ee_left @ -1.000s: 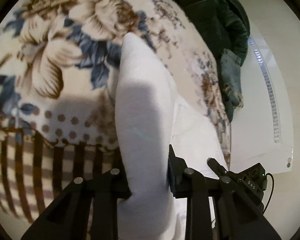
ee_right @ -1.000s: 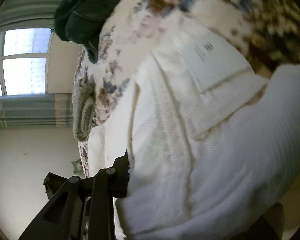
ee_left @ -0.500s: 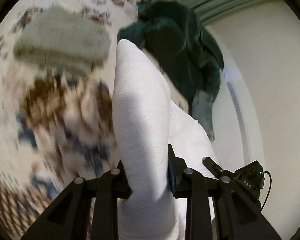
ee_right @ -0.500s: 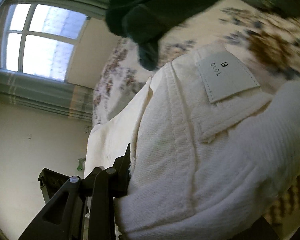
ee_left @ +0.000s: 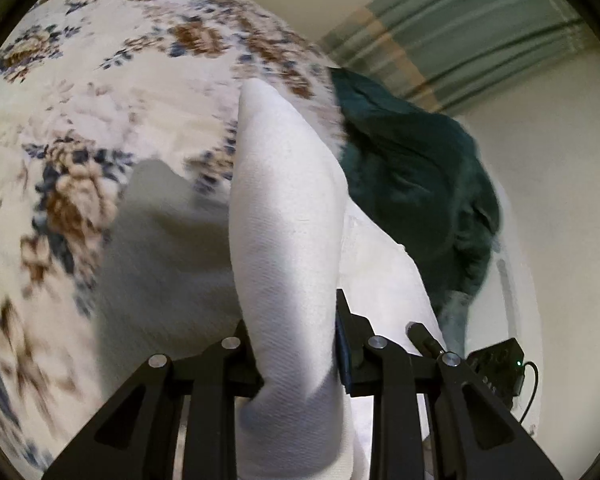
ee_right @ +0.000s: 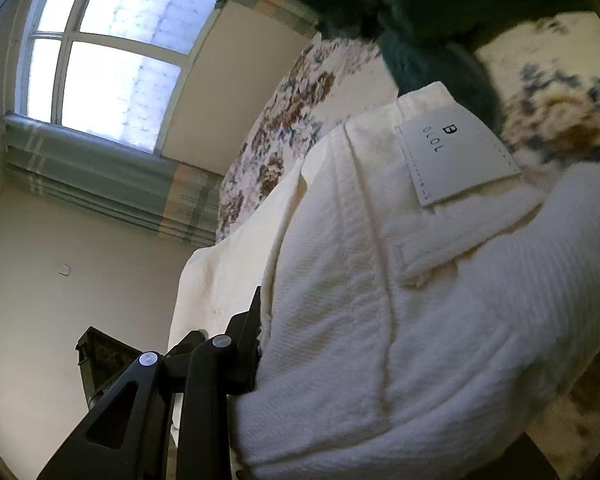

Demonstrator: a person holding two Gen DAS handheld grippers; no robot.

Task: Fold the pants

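Pants (ee_left: 288,216) lifted higher — both jaws clamp them; green garment (ee_left: 416,184) beside.

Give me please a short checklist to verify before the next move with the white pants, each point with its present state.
1. Left tongs closed on the white pants: ok, cloth fills the gap between both fingers.
2. Right tongs closed on the pants at the waistband side: cannot tell, only one finger shows; the cloth hides the other.
3. Brand patch visible, facing the right camera: ok.
4. Green garment apart from the pants: not ok, it lies right against them.
5. Floral bedspread has free area for laying down: ok, on the left.
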